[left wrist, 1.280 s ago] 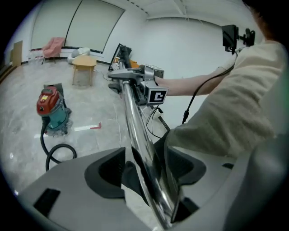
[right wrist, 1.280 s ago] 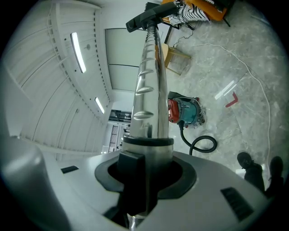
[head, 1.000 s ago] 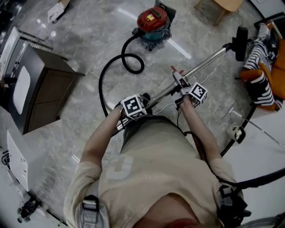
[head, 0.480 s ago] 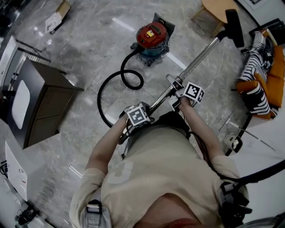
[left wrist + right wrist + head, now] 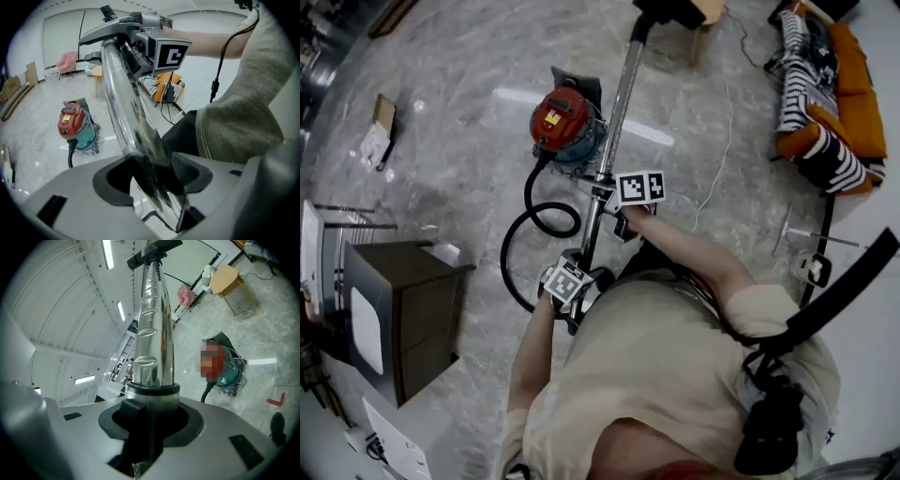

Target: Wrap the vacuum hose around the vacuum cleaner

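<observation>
Near vac [image 5: 565, 122], wand [image 5: 619, 103] in R gripper [image 5: 150, 425] (prob. clamped)

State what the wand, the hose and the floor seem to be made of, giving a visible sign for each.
Wand: likely polished metal, chrome-like; it mirrors the room.
Hose: probably flexible black plastic or rubber, matt; it curls in loops.
Floor: seemingly polished stone or tile, grey and veined, with glare streaks.

Even, soft overhead light, white glare streaks on the polished floor [image 5: 516, 97] and chrome wand [image 5: 152, 333], fisheye-warped edges.
</observation>
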{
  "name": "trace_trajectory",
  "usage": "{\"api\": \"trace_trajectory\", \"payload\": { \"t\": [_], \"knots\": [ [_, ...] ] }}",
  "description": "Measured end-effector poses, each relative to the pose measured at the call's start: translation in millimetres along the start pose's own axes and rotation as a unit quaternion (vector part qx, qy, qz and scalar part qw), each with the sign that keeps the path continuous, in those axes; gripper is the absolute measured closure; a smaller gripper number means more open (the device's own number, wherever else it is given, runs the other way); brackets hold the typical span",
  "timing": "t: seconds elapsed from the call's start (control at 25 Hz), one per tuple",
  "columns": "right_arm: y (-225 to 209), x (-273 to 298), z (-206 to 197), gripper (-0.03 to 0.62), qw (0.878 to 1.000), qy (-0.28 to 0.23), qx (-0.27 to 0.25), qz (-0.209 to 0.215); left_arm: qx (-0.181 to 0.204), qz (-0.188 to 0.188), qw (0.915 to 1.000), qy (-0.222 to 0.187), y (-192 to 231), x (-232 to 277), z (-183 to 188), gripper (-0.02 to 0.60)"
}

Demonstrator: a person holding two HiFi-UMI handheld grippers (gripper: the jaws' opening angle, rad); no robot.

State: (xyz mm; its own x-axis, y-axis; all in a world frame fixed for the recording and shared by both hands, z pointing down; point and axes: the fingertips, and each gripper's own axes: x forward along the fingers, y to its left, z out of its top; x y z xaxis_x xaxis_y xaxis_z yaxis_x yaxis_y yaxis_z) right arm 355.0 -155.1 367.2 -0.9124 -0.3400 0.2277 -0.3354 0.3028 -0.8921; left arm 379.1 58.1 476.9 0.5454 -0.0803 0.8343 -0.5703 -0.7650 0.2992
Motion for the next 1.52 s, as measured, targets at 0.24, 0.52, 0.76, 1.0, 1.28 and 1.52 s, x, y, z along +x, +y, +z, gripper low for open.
{"api": "trace_trajectory", "payload": {
  "t": [0.24, 0.52, 0.76, 1.0, 1.28, 1.52],
  "knots": [
    [-11.8, -3.4, 49.1, 0.456, 0.999, 0.030, -0.006, 0.046, -0.040, 0.083, 0.9951, 0.035, 36.0, 9.0, 42.8, 0.327],
    [-14.4, -5.3, 99.0, 0.456, 0.994, 0.063, -0.021, 0.087, -0.048, 0.153, 0.9856, 0.053, 67.7, 11.6, 93.0, 0.388],
    [-20.8, 4.3, 148.3, 0.456, 0.989, 0.083, -0.054, 0.107, -0.067, 0.194, 0.9766, 0.065, 108.9, 23.3, 127.8, 0.394],
    [-23.0, 30.4, 162.6, 0.456, 0.984, 0.114, -0.089, 0.108, -0.079, 0.203, 0.9752, 0.037, 137.4, 31.6, 144.2, 0.394],
    [-41.3, 58.6, 208.0, 0.456, 0.978, 0.140, -0.145, 0.062, -0.071, 0.181, 0.9803, -0.033, 190.3, 52.1, 187.8, 0.394],
    [-32.0, 86.6, 259.9, 0.456, 0.966, 0.143, -0.208, 0.055, -0.052, 0.182, 0.9794, -0.070, 246.7, 50.3, 232.0, 0.394]
  ]
}}
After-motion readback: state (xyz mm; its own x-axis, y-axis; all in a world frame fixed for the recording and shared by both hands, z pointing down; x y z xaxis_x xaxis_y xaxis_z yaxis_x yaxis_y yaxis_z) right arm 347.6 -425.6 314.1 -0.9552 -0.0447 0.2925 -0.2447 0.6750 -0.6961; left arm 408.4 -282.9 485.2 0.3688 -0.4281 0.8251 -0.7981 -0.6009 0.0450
